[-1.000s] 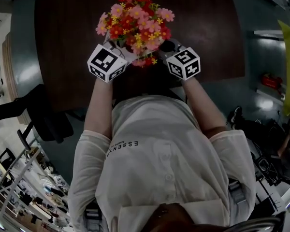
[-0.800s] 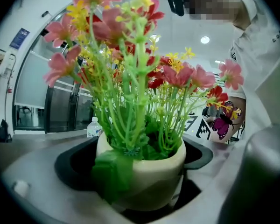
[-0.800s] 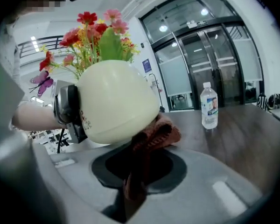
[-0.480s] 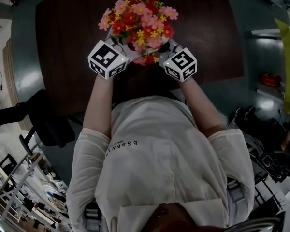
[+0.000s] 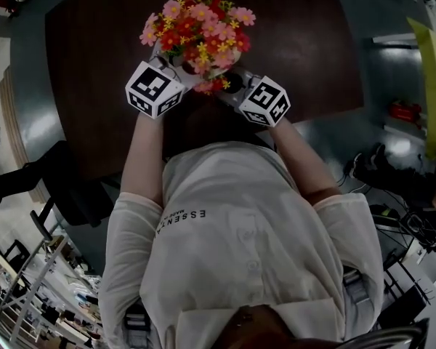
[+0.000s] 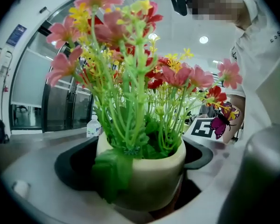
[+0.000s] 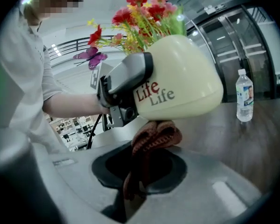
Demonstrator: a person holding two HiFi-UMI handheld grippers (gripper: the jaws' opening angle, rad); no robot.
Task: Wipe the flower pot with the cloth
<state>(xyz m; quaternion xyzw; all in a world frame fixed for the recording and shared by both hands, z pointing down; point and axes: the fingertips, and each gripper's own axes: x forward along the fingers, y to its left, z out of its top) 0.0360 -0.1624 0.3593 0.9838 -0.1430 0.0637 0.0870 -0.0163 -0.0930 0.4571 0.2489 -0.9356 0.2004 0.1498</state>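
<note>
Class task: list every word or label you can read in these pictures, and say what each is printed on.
"Life" twice: on the flower pot.
"ESSENZA": on the shirt; the smaller line beside it is unreadable.
Label on the bottle: too blurred to read.

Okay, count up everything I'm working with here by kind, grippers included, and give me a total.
Grippers: 2, the left gripper and the right gripper
Flower pot: 1, the flower pot clamped in the left gripper
Cloth: 1, the cloth pinched in the right gripper, pressed under the pot
Water bottle: 1, the water bottle standing behind
Total: 5
</note>
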